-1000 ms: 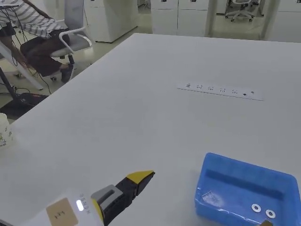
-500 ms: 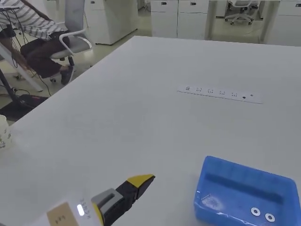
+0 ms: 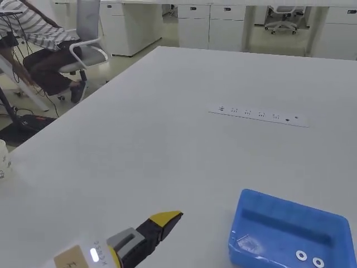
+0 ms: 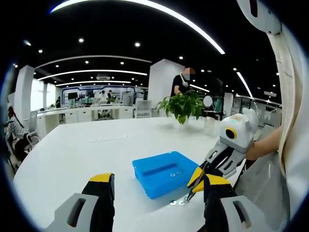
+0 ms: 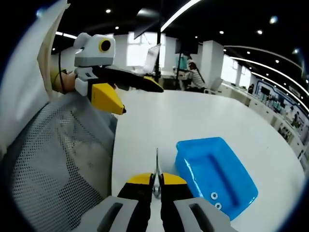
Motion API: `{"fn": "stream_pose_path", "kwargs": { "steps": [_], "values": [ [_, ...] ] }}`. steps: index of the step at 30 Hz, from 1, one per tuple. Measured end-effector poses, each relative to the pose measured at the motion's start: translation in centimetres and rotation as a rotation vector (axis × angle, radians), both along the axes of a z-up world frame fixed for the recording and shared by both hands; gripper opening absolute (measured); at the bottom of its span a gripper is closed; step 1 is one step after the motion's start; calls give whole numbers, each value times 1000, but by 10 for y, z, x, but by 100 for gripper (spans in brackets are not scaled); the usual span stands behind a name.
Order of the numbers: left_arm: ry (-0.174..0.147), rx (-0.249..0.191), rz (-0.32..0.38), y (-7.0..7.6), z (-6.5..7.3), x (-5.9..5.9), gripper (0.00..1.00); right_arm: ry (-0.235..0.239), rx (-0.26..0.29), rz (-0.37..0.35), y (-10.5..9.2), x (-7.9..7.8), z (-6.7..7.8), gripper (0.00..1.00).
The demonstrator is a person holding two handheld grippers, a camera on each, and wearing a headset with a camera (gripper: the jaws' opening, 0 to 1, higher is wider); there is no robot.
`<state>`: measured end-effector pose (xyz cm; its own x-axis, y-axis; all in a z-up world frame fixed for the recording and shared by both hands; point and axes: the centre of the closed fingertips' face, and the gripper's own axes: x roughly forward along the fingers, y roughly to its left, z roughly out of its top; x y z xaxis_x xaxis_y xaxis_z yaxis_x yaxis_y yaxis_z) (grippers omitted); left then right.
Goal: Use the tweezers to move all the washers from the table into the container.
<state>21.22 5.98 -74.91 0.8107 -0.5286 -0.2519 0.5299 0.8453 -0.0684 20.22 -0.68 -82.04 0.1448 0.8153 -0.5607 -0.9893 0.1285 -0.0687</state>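
White tabletop (image 3: 167, 139) runs across an open office, with a flat power strip (image 3: 257, 116) lying well beyond the work and a person seated in an office chair (image 3: 83, 39) off the far left corner. Toward the near edge sits the blue container (image 3: 290, 223), a shallow rectangular tray, with two washers (image 3: 301, 255) lying side by side on its floor near one end.

From the left gripper view, the left gripper (image 4: 157, 180) hangs above the table with its yellow-tipped jaws spread wide and nothing between them, and the container lies just ahead of it. Beside the container's near corner, two more washers (image 4: 177, 203) rest on the bare table, close together. The right gripper (image 5: 157, 180) has its jaws pressed together on the tweezers (image 5: 157, 166), whose thin metal points stick straight out ahead. The left gripper view shows those points angled down at the table, just beside the two loose washers; whether they touch one cannot be told. A potted plant (image 4: 183, 106) stands on the far side of the table, with a person standing behind it.
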Motion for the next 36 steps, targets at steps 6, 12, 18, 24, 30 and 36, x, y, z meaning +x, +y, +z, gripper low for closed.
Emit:
{"fn": "stream_pose_path", "kwargs": {
  "steps": [6, 12, 18, 24, 30, 36],
  "values": [
    [-7, -4, 3, 1, 1, 0, 76, 16, 40, -34, 1, 7, 19, 2],
    [-14, -12, 9, 2, 3, 0, 76, 76, 114, -100, -1, 19, 38, 2],
    [-19, -14, 13, 3, 4, -1, 76, 136, 181, -155, -6, 32, 52, 2],
    [-26, -28, 14, 2, 7, -1, 77, 192, 236, -215, -14, 50, 58, 3],
    [-24, -18, 15, 3, 6, -1, 77, 219, 261, -264, -11, 65, 64, 3],
    [-19, 0, 26, 5, 4, 0, 80, 251, 230, -362, -14, 91, 53, 3]
  ]
}}
